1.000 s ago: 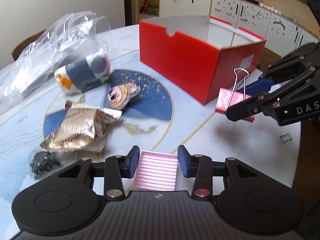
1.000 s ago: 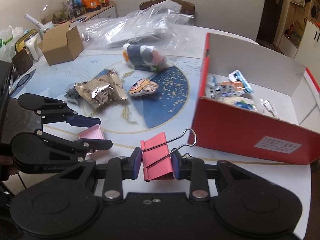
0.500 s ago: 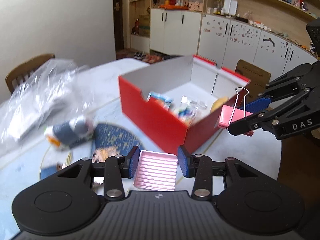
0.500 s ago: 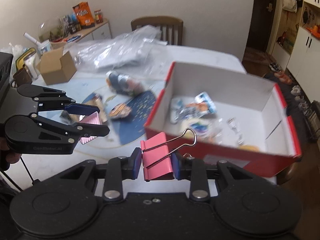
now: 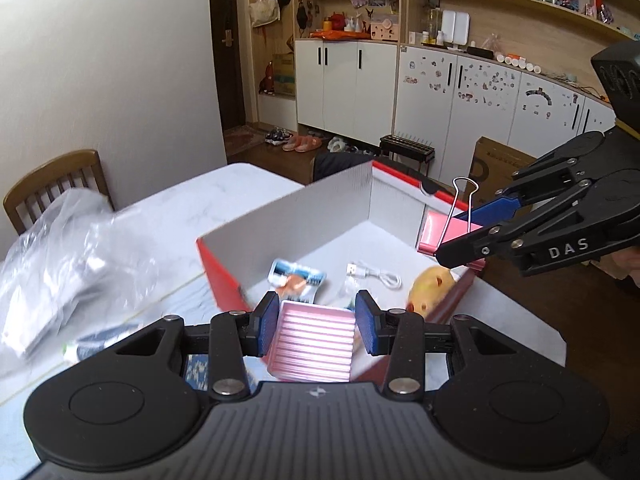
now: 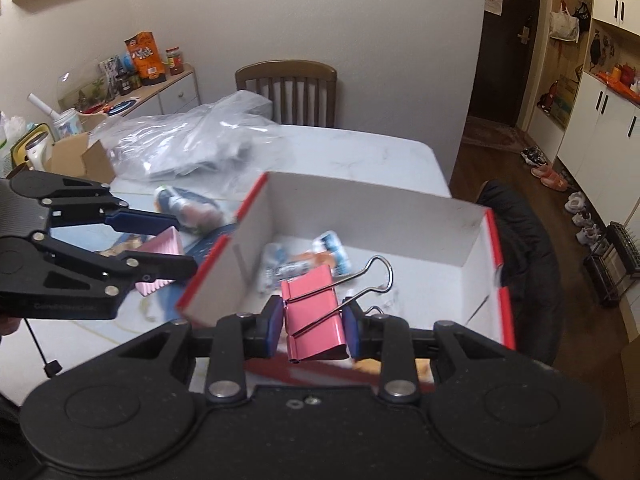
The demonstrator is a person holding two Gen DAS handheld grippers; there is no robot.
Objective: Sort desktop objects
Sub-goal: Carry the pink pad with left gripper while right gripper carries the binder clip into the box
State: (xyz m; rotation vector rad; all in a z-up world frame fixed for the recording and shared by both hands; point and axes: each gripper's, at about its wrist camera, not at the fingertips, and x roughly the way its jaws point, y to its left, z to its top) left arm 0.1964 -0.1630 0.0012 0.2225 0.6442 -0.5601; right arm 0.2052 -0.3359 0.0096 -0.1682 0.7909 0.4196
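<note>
My left gripper [image 5: 317, 320] is shut on a pink ribbed block [image 5: 314, 344] and holds it above the near edge of the red box [image 5: 224, 276]. It also shows in the right wrist view [image 6: 160, 246], left of the box wall [image 6: 248, 256]. My right gripper [image 6: 314, 322] is shut on a pink binder clip [image 6: 314, 312], over the box's near rim. In the left wrist view the clip [image 5: 444, 234] hangs over the box's right side. Inside the box lie snack packets [image 5: 298, 280], a white USB cable [image 5: 376, 276] and a yellowish toy [image 5: 430, 288].
Crumpled clear plastic bags [image 6: 192, 144] lie on the white table [image 6: 360, 152] beyond the box. A rolled blue and white packet [image 6: 188, 206] lies left of the box. A wooden chair [image 6: 286, 88] stands at the far side. A cardboard box [image 6: 78, 156] sits at the left.
Both grippers have risen and moved forward over the red box, each still holding its pink object. The box interior now shows from above.
</note>
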